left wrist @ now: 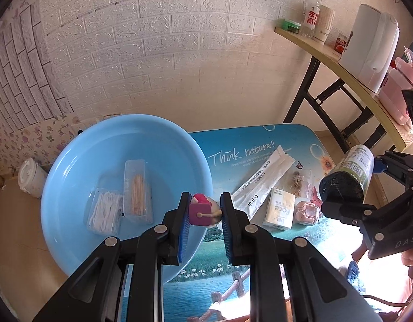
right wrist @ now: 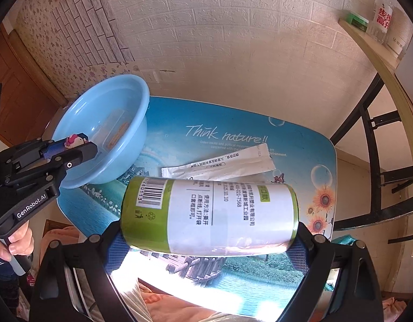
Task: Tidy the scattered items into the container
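On the small table with a blue printed nature scene (left wrist: 260, 139), a round light-blue plastic basin (left wrist: 80, 161) sits at nine o'clock. At three o'clock the right gripper (right wrist: 206, 244) clamps a green-and-white labelled roll (right wrist: 209, 214) lengthwise. Over the basin's rim, the left gripper (left wrist: 203, 212) pinches a small pink-and-red figurine (left wrist: 203, 210).

roll (right wrist: 209, 214): hides table centre | basin (right wrist: 104, 134) contents: blurred, perhaps boxes
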Demonstrator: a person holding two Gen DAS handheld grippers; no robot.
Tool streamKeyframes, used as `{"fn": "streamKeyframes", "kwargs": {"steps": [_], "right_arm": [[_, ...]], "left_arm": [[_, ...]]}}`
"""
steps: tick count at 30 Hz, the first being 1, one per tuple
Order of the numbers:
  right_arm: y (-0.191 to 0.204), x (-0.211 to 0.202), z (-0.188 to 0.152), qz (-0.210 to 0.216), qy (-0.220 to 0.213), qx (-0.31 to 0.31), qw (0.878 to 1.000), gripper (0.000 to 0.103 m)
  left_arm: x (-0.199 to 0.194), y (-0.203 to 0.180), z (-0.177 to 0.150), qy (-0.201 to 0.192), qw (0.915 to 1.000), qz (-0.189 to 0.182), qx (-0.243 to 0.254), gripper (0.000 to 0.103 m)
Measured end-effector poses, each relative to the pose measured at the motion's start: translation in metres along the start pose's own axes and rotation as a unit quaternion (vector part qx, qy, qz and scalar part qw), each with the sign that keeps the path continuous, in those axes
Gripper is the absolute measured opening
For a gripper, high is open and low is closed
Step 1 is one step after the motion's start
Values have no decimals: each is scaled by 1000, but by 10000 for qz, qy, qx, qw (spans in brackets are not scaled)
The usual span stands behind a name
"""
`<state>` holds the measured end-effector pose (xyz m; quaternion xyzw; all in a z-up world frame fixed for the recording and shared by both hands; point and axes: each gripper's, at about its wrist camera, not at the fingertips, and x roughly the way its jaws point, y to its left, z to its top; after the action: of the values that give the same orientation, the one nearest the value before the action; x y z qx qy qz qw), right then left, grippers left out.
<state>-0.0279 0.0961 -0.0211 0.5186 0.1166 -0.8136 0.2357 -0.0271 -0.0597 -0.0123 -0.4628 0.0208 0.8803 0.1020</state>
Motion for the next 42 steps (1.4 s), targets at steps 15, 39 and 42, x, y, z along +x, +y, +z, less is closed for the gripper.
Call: {"fn": "streamKeyframes", "kwargs": {"steps": [15,39,42], "right_arm": [[37,5,19,155,-17,-226,9996,96],[117,44,51,346,69,-682,9971,96],[127,54,52,326,142,-726,9967,96]], "left_arm": [[-1,44,-3,6,9994,209,-275,20],[13,121,-19,194,9947,639,-778,20],[11,126,-19,186,9948,688,-733,20]]}}
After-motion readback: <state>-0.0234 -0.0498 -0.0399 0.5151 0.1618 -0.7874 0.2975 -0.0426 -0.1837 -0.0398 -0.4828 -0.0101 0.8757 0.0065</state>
